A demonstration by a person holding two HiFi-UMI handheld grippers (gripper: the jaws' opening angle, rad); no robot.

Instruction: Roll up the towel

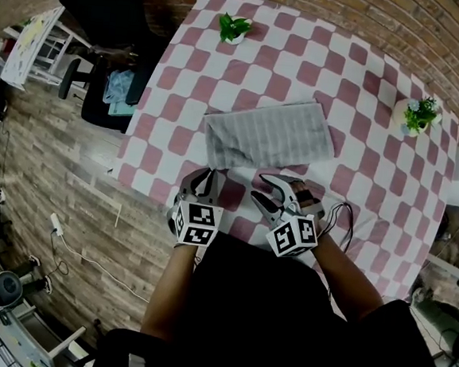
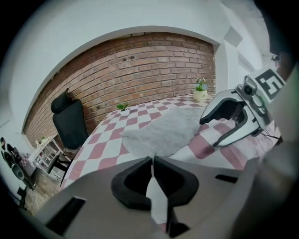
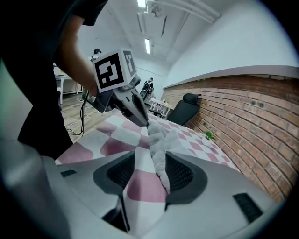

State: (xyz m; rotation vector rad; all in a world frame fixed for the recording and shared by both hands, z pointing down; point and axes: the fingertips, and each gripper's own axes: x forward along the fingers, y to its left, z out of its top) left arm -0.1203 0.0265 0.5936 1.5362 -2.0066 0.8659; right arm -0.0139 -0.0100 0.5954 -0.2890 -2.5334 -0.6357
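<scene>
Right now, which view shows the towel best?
Head view: the whole towel is in frame from above, unblocked. The left gripper view shows it foreshortened at a low angle; the right gripper view shows only its bunched near edge.

A table (image 1: 183, 79) under a pink-and-white checked cloth has a brick wall (image 1: 364, 19) running along its far edge. A small potted plant (image 1: 233, 27) sits near the far left corner. A second plant (image 1: 418, 115) sits by the right edge, toward the far corner. A black chair (image 1: 101, 4) stands just off the left edge, with a white shelf (image 1: 37, 50) beyond it. A white cable (image 1: 72, 249) lies on the wood floor (image 1: 49, 147).
</scene>
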